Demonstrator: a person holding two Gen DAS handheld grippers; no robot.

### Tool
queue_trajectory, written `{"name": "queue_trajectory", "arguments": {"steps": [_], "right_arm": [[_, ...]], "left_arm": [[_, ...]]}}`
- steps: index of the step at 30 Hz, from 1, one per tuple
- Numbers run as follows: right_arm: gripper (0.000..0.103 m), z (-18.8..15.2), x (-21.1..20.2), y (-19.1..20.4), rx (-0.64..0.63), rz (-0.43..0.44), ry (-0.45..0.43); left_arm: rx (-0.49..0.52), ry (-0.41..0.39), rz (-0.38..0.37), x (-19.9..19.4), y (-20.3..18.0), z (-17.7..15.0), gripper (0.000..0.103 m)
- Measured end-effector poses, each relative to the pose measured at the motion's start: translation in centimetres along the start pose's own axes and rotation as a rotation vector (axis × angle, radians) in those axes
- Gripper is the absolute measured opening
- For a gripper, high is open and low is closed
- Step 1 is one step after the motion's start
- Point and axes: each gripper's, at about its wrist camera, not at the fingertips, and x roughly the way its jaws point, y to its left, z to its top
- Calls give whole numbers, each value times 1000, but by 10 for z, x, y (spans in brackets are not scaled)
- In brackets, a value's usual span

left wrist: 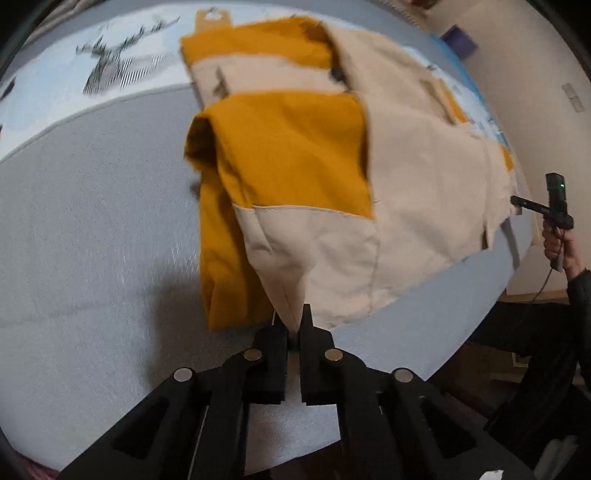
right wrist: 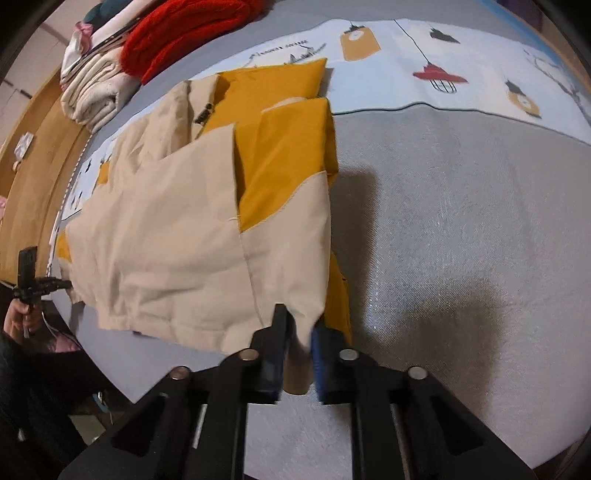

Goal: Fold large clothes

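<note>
A cream and mustard-yellow jacket [left wrist: 406, 166] lies partly folded on a grey bed cover [left wrist: 92, 240]. At the bottom of the left wrist view, my left gripper [left wrist: 294, 325] is shut on a cream corner of the jacket's near edge, and the cloth rises in a peak into the fingers. In the right wrist view the same jacket [right wrist: 166, 229] spreads to the left. My right gripper [right wrist: 301, 332] is shut on its other near cream corner, with a fold of fabric pressed between the pads. Each view shows the other gripper [left wrist: 517, 201] [right wrist: 64, 283] at the jacket's far side, held by a hand.
A red fuzzy garment [right wrist: 184, 33] and folded cream cloth [right wrist: 96, 96] are stacked at the far left corner of the bed. A printed sheet with lamp drawings [right wrist: 424, 62] lies beyond the jacket. A wooden surface [right wrist: 40, 155] borders the left; the grey cover [right wrist: 461, 221] stretches to the right.
</note>
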Motion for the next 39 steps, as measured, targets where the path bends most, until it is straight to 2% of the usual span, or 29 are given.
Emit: {"name": "queue_trajectory", "arguments": {"steps": [2,7,11,13,17,22,26,28,30,33,37,39], "right_arm": [[5,4,-12,3,-1,26,-44],[4,24,-51,-5,65,117,-201],[4,45,-68,-4,105,141,-323],[4,58,-71,-1,144,152,-386],[4,85,-67,-3,258,129,-474],[2,117,-65,-6,335,90,-592],[2,141,-50,-8,341,62,-575],[4,152,-41,-6,320,30,-559],[4,161,-35,-7,309,2,-540],[6,162,-33,-13,294,-12,-525],[14,152,-29,-20,214,-42,-472],[22,142,-22,-22,172,-59,-422]], "left_arm": [[-19,-49,-26,-12,2,3,2],[-91,-243,-113,-52,12,19,1],[-152,-380,-140,-72,15,38,1],[-192,-446,-127,-75,16,51,1],[-262,-513,-102,-72,17,80,1],[-394,-562,-53,-68,34,118,1],[-444,-544,-30,-56,49,143,1],[-455,-532,-30,-51,54,150,4],[-469,-530,-44,-50,61,155,10],[-486,-538,-27,-54,70,155,20],[-489,-532,-19,-62,84,146,23],[-453,-485,12,-58,84,142,38]]}}
